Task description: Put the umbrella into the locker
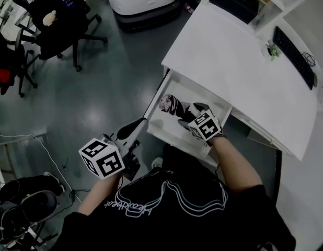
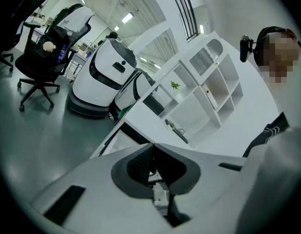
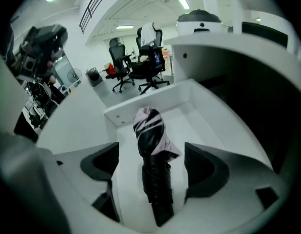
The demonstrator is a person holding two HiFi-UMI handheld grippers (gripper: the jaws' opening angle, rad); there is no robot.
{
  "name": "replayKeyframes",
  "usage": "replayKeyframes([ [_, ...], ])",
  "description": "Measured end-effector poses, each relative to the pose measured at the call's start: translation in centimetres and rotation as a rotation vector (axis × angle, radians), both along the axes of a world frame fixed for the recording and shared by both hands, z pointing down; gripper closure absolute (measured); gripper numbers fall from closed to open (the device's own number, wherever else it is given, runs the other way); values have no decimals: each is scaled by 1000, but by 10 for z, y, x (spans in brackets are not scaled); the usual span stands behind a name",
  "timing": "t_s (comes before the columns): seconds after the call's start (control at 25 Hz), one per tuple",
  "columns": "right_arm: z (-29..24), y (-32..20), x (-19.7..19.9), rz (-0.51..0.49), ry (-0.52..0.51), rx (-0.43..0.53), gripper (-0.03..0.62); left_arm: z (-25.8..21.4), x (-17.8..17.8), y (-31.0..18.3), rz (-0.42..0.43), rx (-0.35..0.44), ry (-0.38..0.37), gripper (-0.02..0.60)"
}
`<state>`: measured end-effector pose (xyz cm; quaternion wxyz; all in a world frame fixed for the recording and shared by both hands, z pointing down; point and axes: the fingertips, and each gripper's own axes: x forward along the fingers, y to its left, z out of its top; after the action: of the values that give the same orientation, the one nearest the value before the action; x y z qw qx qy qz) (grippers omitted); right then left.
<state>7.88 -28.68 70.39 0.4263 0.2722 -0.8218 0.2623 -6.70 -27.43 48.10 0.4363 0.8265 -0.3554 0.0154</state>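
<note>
Folded umbrella [image 1: 174, 106] lies flat on the bottom of the open locker [image 1: 164, 136], a pull-out compartment under the edge of the white table [image 1: 240, 61]. Its patterned canopy end points at the locker's far wall and its dark handle end points back toward the person.

Right hand-held gripper [image 1: 192, 115] is tilted down over the near part of the locker with its jaws spread wide. In the right gripper view the umbrella [image 3: 150, 145] runs lengthwise up the gap between the two pads. There is clear space on both sides, so neither pad touches it and nothing is gripped. The umbrella rests on the locker [image 3: 201, 126] floor by its own weight. Judgement: the wide jaws are there so the umbrella can lie free, and the placing step looks done or nearly done. Only clearing the hand-held gripper away, and perhaps pushing the locker shut, is left.

Left hand-held gripper [image 1: 131, 128] is off to the left of the locker, out over the grey floor [image 1: 99, 82] and well apart from the umbrella. It points roughly toward the locker's front corner. Left gripper view shows its jaws [image 2: 153, 167] closed together with nothing between them. Judgement: it is parked out of the way, with no role in holding the umbrella right now. It may be kept near for the locker front.
</note>
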Motion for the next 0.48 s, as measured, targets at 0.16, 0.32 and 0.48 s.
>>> replayKeyframes([
  [0.16,-77,-8,-7,82,-199,107,199,-10,10,-3,28,34,12,575],
  [0.32,-168,-6,-12,116,-408,223,279,-28,21,-4,56,77,12,575],
  [0.48,-244,11,-10,135,-586,289,360,-52,32,5,91,129,21,575],
])
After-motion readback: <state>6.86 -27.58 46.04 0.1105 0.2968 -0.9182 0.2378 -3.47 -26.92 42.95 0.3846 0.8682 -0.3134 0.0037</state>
